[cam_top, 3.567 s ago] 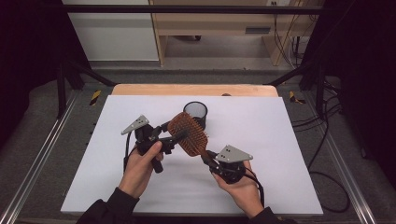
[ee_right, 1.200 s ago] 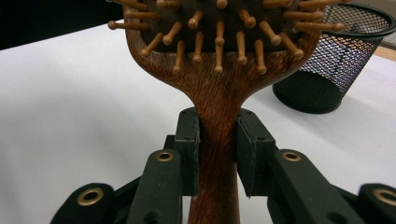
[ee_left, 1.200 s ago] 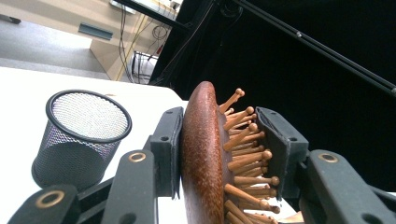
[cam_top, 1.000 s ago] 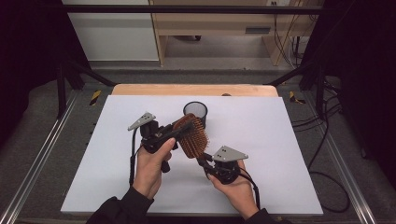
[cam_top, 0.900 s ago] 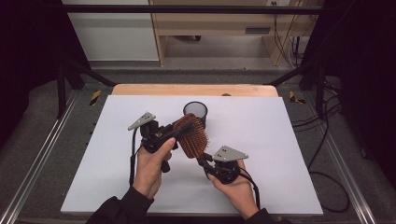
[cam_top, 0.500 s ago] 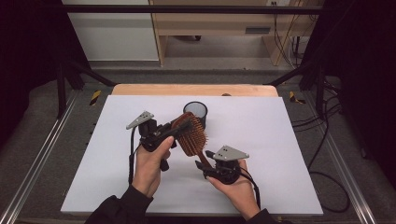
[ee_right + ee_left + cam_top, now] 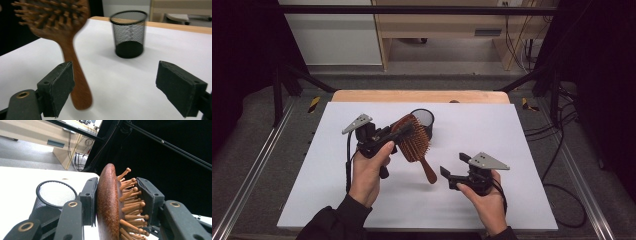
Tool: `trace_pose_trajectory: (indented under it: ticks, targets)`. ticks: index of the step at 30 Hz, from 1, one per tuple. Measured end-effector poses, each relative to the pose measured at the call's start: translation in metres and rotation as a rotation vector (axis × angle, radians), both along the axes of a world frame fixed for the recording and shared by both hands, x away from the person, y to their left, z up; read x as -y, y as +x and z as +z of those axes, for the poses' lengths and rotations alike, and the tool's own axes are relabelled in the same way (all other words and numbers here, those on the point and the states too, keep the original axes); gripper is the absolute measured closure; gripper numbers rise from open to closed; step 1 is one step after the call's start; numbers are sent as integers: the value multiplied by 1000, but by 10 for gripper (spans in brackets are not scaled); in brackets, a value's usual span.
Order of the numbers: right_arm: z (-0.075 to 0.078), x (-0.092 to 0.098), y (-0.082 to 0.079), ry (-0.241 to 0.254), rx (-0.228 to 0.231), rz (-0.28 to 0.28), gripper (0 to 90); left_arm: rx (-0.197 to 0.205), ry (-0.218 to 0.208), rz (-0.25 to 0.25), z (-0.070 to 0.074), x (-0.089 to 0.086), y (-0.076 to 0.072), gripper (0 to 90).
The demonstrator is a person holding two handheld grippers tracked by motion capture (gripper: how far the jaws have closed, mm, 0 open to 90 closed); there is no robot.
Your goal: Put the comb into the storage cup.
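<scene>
The wooden hairbrush [image 7: 414, 141] hangs above the table beside the mesh cup [image 7: 424, 121], its head clamped by the left gripper [image 7: 398, 134]; the right gripper [image 7: 454, 172], jaws just opening, stands empty, insertion apparently remaining.

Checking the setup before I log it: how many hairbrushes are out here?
1. A wooden hairbrush is held off the table by its head in the left gripper, its handle pointing down toward the open right gripper, beside a mesh cup.
</scene>
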State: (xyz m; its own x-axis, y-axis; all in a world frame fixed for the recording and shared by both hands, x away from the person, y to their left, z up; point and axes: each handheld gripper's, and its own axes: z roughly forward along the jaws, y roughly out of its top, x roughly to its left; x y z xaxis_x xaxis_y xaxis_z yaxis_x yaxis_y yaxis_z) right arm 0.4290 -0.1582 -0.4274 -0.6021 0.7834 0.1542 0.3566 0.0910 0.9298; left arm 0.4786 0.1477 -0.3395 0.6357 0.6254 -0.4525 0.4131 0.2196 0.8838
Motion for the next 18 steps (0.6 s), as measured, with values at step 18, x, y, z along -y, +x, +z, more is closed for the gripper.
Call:
trace_pose_trajectory:
  ticks: [18]
  targets:
    - [-4,93,-31,-16,95,-218,112,27,-13,11,28,12,16,541]
